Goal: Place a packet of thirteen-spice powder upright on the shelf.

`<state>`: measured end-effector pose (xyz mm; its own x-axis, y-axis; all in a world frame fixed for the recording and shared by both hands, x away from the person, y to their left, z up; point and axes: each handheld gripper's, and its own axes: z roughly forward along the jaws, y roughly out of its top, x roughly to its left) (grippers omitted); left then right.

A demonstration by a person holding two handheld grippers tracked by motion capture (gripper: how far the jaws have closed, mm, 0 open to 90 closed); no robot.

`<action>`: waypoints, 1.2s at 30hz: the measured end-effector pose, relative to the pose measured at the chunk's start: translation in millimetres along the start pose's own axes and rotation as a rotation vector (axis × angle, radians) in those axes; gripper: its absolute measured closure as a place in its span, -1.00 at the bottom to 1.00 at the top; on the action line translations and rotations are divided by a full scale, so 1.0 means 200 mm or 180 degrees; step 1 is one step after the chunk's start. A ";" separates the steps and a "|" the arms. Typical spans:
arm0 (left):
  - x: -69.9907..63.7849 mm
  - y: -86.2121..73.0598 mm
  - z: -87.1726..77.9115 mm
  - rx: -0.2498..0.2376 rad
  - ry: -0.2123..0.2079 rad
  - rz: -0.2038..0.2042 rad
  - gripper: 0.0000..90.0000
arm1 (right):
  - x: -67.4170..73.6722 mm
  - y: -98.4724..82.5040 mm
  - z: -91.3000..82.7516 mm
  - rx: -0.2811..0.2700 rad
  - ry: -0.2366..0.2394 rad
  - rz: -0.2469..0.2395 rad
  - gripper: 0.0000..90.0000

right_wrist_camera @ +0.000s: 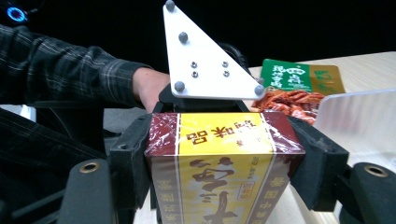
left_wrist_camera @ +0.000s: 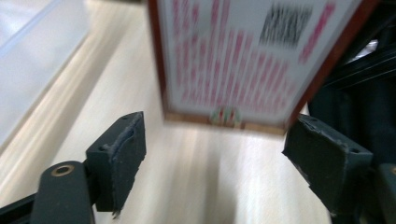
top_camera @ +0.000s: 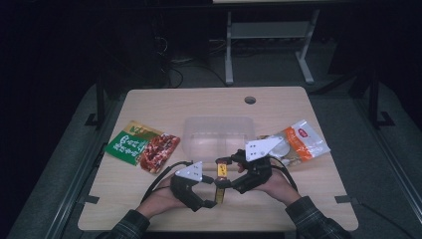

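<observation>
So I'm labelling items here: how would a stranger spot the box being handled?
Start at the clear plastic tub mid-table, then come toward the near edge, where the two hands meet. The small box sits between them, gripped by the right tongs: yellow with maroon bands, film-wrapped, unlike the flat pouches.

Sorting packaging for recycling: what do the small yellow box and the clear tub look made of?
The box looks like printed cardboard under glossy film; wrinkles and glare show. The tub seems frosted translucent plastic, since the table shows faintly through it.
</observation>
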<state>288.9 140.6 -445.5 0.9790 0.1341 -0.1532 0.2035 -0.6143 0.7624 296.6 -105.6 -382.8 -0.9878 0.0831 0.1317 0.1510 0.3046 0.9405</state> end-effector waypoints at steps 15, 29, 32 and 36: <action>-0.03 -0.19 -0.19 0.0361 0.0717 -0.0379 -0.66 | -0.06 0.02 0.03 0.0149 0.0032 -0.0052 -0.30; -0.02 -0.22 -0.19 0.0543 0.0843 -0.0486 -0.67 | -0.14 0.10 0.00 0.0227 -0.0022 -0.0156 -0.30; -0.02 -0.22 -0.18 0.0564 0.0838 -0.0463 -0.67 | -0.16 0.13 -0.01 0.0180 -0.0055 -0.0165 -0.30; -0.02 -0.22 -0.18 0.0485 0.0839 -0.0493 -0.67 | -0.21 0.16 -0.03 0.0158 -0.0091 -0.0199 -0.30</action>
<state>276.0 194.6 -456.7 0.9047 0.4191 -0.0769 0.3680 -0.6775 0.6369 342.1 -104.3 -355.5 -0.9940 0.0892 0.0635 0.0914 0.3566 0.9298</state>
